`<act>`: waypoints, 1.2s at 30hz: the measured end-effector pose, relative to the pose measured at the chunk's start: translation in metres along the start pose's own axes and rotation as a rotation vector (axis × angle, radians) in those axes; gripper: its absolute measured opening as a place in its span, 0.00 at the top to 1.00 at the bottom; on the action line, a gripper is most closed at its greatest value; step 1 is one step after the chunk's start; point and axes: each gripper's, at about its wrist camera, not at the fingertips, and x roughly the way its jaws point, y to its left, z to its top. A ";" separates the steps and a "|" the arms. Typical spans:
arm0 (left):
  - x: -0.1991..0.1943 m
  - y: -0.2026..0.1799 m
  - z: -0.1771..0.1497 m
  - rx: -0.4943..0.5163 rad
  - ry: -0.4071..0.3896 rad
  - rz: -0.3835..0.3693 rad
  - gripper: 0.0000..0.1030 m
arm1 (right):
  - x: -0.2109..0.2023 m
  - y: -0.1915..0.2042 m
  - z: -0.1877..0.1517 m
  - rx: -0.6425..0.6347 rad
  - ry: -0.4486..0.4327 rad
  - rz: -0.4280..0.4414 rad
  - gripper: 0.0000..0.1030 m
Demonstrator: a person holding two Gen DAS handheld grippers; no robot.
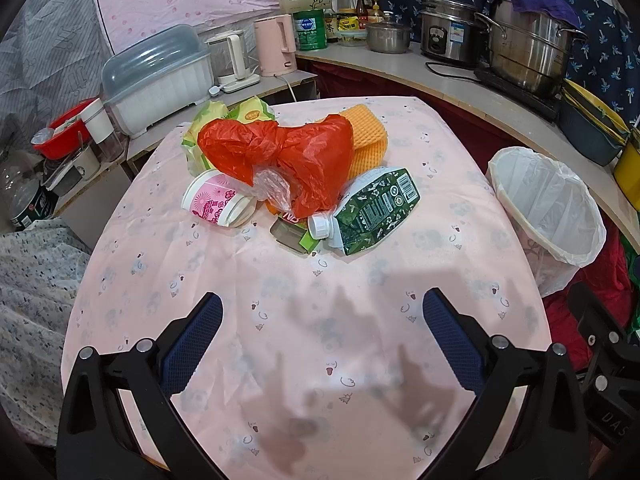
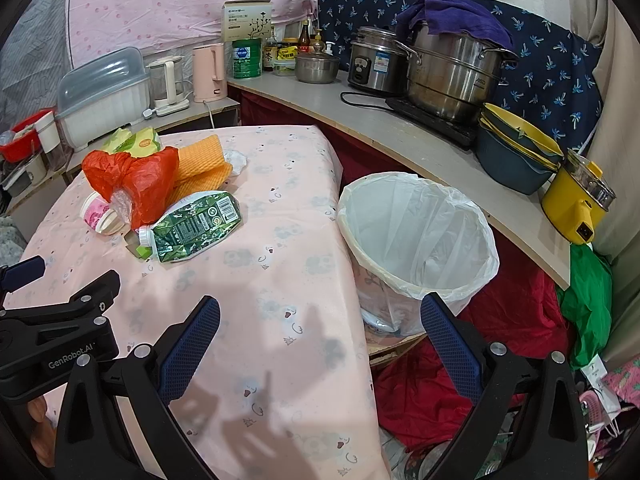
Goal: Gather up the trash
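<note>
Left wrist view shows the left gripper (image 1: 322, 312) with its two blue-padded fingers spread wide and nothing between them, above the near part of a table (image 1: 280, 360) covered with a pink printed cloth. The trash lies in one pile toward the far edge of the table: a crumpled red plastic bag (image 1: 280, 152) on top, an orange foam net (image 1: 370, 136) behind it, a yellow-green wrapper (image 1: 212, 120) at the far left corner, a pink paper cup (image 1: 212, 200) lying on its side at the left, and a flattened green carton with a white cap (image 1: 376, 208) at the right, with a small green box (image 1: 296, 236) just beside the cap. Right wrist view shows the right gripper (image 2: 320, 316) also wide open and holding nothing, over the right edge of the table. A trash bin with a white liner (image 2: 416, 236) stands just beside that edge, lower than the tabletop, and its liner looks empty
</note>
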 end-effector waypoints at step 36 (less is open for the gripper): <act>0.021 0.024 0.020 -0.070 0.003 -0.015 0.07 | 0.027 0.017 0.008 -0.003 0.012 0.002 0.07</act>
